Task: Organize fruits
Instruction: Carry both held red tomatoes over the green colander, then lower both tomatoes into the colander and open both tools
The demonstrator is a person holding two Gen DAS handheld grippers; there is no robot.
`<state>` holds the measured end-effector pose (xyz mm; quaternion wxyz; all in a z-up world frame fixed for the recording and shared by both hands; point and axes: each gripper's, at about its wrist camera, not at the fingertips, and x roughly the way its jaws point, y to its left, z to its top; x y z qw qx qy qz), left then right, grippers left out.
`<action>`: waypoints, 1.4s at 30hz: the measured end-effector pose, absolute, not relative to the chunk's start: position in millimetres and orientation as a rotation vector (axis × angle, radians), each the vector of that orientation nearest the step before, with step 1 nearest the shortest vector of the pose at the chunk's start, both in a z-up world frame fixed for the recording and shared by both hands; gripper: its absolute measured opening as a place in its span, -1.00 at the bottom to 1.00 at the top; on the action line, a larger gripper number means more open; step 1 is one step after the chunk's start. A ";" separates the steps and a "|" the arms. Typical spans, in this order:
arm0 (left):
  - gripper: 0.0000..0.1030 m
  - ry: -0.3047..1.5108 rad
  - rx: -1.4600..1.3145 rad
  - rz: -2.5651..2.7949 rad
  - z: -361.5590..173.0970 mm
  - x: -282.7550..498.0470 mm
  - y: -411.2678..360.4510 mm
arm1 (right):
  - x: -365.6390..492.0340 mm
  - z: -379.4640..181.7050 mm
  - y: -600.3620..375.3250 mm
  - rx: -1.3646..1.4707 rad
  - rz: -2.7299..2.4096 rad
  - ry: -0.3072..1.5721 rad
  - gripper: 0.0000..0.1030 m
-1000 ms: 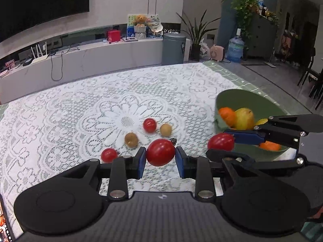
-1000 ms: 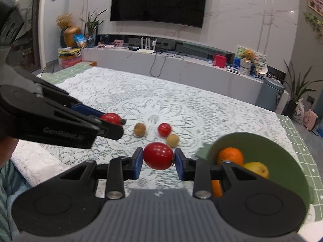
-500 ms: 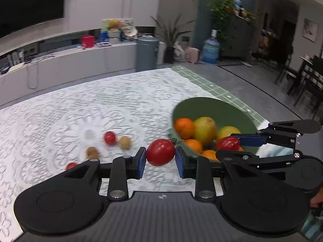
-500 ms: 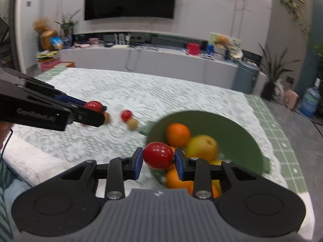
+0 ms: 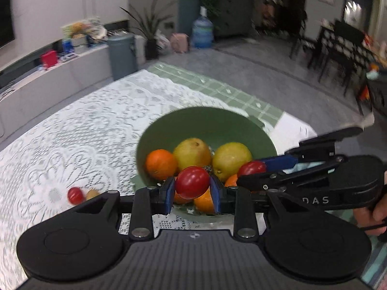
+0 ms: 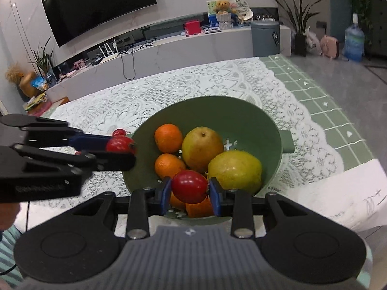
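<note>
My table (image 6: 321,101) carries a white lace cloth (image 6: 193,87) over a green checked cover. On the lace I see a green bowl (image 6: 241,111) near the right edge, a white sheet of paper (image 6: 338,193) just beside it, and a small red fruit (image 5: 75,195) touching a brownish one (image 5: 91,194).

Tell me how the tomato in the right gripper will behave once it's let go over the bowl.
The tomato is round and glossy, so it will likely roll until it wedges against the pears and oranges heaped in the green bowl. Its thin skin probably bruises easily, so the right gripper should release low.
</note>
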<state>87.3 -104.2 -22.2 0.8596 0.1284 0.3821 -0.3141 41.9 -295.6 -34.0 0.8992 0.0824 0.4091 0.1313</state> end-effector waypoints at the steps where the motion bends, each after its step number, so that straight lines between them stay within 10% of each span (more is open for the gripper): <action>1: -0.33 0.816 0.293 -0.662 -24.9 91.3 -108.7 | 43.1 -34.4 -295.5 0.168 0.272 0.846 -0.40; 19: -0.31 1.058 0.459 -0.672 -64.3 128.0 -140.7 | 57.7 -45.6 -303.5 0.159 0.278 0.838 -0.40; 42: -0.19 0.893 0.301 -0.554 -18.1 108.5 -93.5 | 73.6 -49.1 -282.5 0.091 0.321 0.837 -0.40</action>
